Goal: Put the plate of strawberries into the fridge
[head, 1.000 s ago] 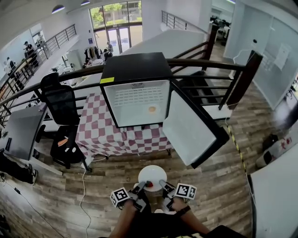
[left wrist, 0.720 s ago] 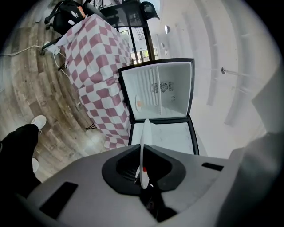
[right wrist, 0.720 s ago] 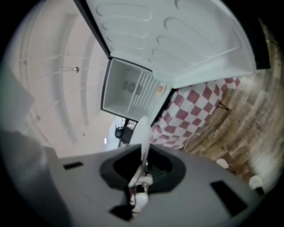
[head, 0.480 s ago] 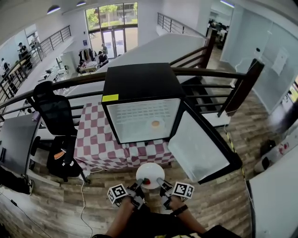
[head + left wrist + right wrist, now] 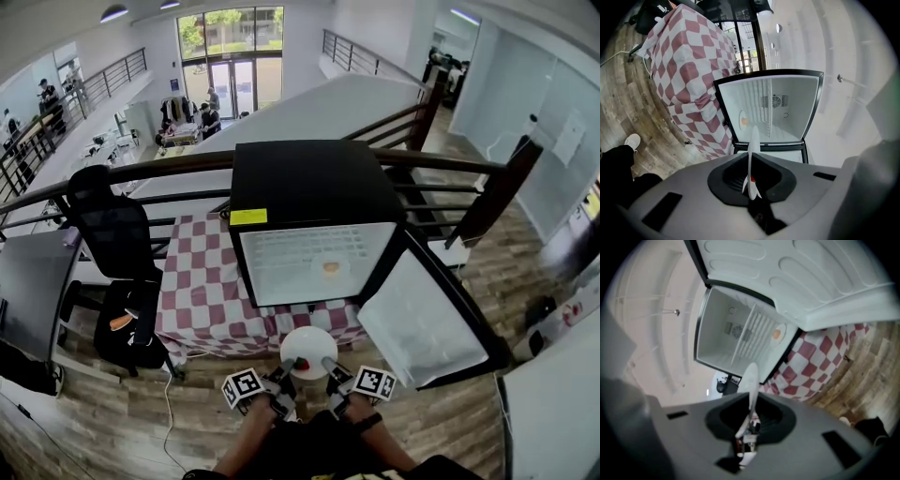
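Head view, stock as seen: fridge, black, standing on a table draped in red-and-white checked cloth; its door is swung wide at the fridge's right, and the white interior holds one small orange object toward the right wall. Plate, white and round, is carried in the air in front of the fridge and below its opening, not yet inside; strawberries show as a red patch near its closest rim. Left gripper is clamped on the plate's near-left rim and right gripper on its near-right rim. Hazards, as judged: uneven lift between the two thin rim holds could tip the plate and roll the fruit off; the far rim could strike the fridge's lower sill or the door's edge; the plate could bump the orange object
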Demonstrator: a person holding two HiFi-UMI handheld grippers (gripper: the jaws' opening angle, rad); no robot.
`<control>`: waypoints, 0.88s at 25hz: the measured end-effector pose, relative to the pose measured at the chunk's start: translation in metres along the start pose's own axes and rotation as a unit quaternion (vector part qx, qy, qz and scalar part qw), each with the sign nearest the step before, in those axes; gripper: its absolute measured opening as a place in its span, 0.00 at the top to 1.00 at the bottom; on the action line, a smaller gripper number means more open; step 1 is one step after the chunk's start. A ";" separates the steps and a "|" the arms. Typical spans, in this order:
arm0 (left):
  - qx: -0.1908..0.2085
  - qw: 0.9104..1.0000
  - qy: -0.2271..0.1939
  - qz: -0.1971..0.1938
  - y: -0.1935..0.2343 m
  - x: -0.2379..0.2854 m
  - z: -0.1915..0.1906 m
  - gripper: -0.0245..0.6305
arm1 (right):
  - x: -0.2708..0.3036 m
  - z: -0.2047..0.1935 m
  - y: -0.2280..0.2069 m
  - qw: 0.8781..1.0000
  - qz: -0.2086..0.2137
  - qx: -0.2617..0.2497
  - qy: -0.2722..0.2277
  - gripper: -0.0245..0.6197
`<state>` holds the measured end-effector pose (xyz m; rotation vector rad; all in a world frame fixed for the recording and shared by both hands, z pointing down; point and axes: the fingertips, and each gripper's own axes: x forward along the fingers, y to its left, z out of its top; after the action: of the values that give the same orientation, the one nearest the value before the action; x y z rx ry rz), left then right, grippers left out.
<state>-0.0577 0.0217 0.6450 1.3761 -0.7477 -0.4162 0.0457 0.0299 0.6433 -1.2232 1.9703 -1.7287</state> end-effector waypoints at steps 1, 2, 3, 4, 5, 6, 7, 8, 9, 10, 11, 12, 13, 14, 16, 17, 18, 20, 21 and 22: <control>0.000 1.000 -0.001 -0.001 0.001 0.000 0.005 0.92 | 0.005 0.000 0.001 1.000 0.002 -0.003 -0.001 0.89; 0.000 1.000 -0.002 -0.002 0.002 0.000 0.009 0.92 | 0.010 0.000 0.002 1.000 0.005 -0.006 -0.002 0.89; -0.002 1.000 -0.002 -0.001 0.004 0.001 0.013 0.92 | 0.015 0.001 0.001 1.000 0.007 -0.005 -0.002 0.89; -0.005 1.000 -0.003 0.001 0.006 0.003 0.016 0.92 | 0.019 0.001 -0.001 1.000 0.007 -0.002 0.000 0.89; -0.009 1.000 -0.003 0.003 0.008 0.005 0.018 0.92 | 0.021 0.002 -0.002 1.000 0.005 0.002 0.001 0.89; -0.010 1.000 -0.002 0.006 0.009 0.006 0.018 0.92 | 0.023 0.002 -0.004 1.000 0.005 0.005 0.003 0.89; -0.008 1.000 0.000 0.008 0.010 0.007 0.019 0.92 | 0.025 0.003 -0.005 1.000 0.004 0.006 0.004 0.89; -0.007 1.000 0.000 0.010 0.011 0.009 0.020 0.92 | 0.027 0.003 -0.006 1.000 0.004 0.007 0.006 0.89; -0.007 1.000 -0.002 0.010 0.013 0.011 0.023 0.92 | 0.030 0.004 -0.007 1.000 0.004 0.008 0.008 0.89; -0.009 1.000 -0.004 0.011 0.014 0.013 0.027 0.92 | 0.034 0.006 -0.009 1.000 0.002 0.007 0.011 0.89; -0.011 1.000 -0.008 0.011 0.017 0.017 0.030 0.92 | 0.038 0.009 -0.011 1.000 -0.001 0.006 0.014 0.89; -0.014 1.000 -0.011 0.012 0.019 0.021 0.033 0.92 | 0.043 0.013 -0.013 1.000 -0.005 0.005 0.018 0.89; -0.017 1.000 -0.014 0.014 0.022 0.026 0.036 0.92 | 0.047 0.017 -0.017 1.000 -0.008 0.006 0.021 0.89; -0.018 1.000 -0.017 0.017 0.025 0.030 0.038 0.92 | 0.052 0.020 -0.020 1.000 -0.012 0.008 0.024 0.89; -0.013 0.999 -0.023 0.023 0.028 0.036 0.044 0.92 | 0.059 0.024 -0.024 0.999 -0.019 0.009 0.029 0.89; -0.011 0.999 -0.025 0.026 0.030 0.039 0.048 0.92 | 0.063 0.026 -0.025 0.999 -0.021 0.008 0.031 0.89; -0.011 0.999 -0.027 0.027 0.030 0.043 0.052 0.92 | 0.067 0.030 -0.026 0.999 -0.020 0.008 0.033 0.89; -0.011 0.999 -0.030 0.028 0.029 0.051 0.056 0.92 | 0.074 0.037 -0.029 0.999 -0.013 0.011 0.038 0.89; -0.008 0.999 -0.031 0.029 0.028 0.055 0.058 0.92 | 0.076 0.041 -0.029 0.999 -0.012 0.009 0.041 0.89; -0.005 0.999 -0.032 0.030 0.027 0.058 0.060 0.92 | 0.079 0.045 -0.030 0.999 -0.012 0.005 0.044 0.89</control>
<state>-0.0625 -0.0556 0.6859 1.3326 -0.8355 -0.4175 0.0393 -0.0559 0.6844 -1.1927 2.0004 -1.8313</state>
